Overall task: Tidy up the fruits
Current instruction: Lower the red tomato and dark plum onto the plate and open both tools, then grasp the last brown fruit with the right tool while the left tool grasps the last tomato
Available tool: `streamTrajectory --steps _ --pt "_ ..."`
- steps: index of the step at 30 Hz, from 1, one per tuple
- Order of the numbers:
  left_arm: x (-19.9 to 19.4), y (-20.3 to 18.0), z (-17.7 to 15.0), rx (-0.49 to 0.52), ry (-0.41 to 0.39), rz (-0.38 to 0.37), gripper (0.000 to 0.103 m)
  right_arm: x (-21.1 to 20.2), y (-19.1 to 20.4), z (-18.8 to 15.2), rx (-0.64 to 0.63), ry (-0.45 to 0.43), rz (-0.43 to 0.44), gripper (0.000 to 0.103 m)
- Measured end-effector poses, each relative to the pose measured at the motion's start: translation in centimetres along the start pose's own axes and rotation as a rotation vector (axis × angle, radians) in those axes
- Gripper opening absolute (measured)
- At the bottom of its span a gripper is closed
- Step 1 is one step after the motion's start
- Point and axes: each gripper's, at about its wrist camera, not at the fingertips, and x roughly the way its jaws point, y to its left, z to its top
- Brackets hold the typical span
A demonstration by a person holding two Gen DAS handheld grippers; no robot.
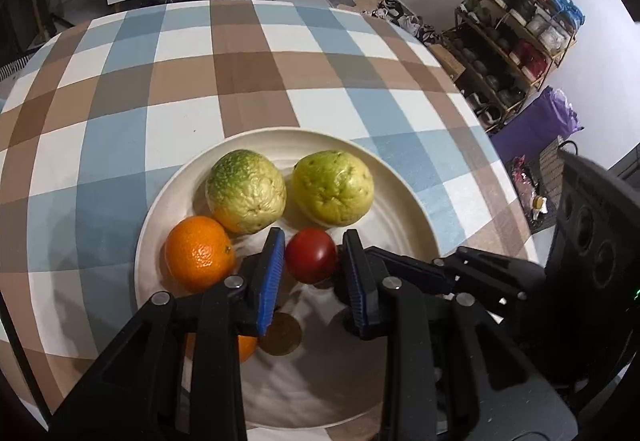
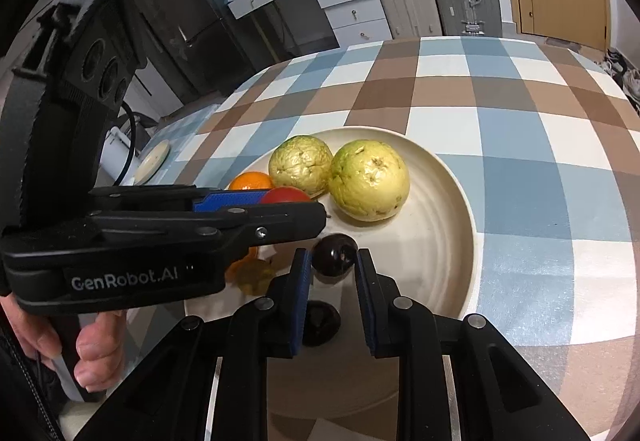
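A cream plate (image 1: 404,197) on the checked tablecloth holds two yellow-green guavas (image 1: 246,191) (image 1: 333,187), an orange (image 1: 199,252) and more fruit. My left gripper (image 1: 312,261) holds a small red fruit (image 1: 311,255) between its blue pads, just above the plate. In the right wrist view my right gripper (image 2: 334,261) has its pads at both sides of a dark purple fruit (image 2: 334,259). Another dark fruit (image 2: 320,323) lies under it. The left gripper (image 2: 296,207) crosses from the left with the red fruit (image 2: 286,195).
A second orange (image 1: 244,347) and a brownish-yellow fruit (image 1: 282,333) lie on the plate under the left gripper. The round table (image 1: 248,81) drops off at all sides. A shoe rack (image 1: 516,41) stands at the right, suitcases and drawers behind.
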Motion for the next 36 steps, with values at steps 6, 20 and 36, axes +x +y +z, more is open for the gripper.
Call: streamTrajectory --steps 6,20,36 --pt "-2.3 -0.9 -0.9 0.009 -0.022 -0.026 0.041 -2.0 0.2 0.1 0.008 -0.058 -0.008 0.076" --pt "-15.6 -5.2 -11.1 0.046 -0.313 0.037 0.092 -13.1 2.1 -6.9 0.068 -0.202 -0.094 0.093" --pt "-18.9 -2.9 -22.5 0.015 -0.376 0.223 0.102 -15.5 6.8 -12.1 0.036 -0.213 -0.084 0.098"
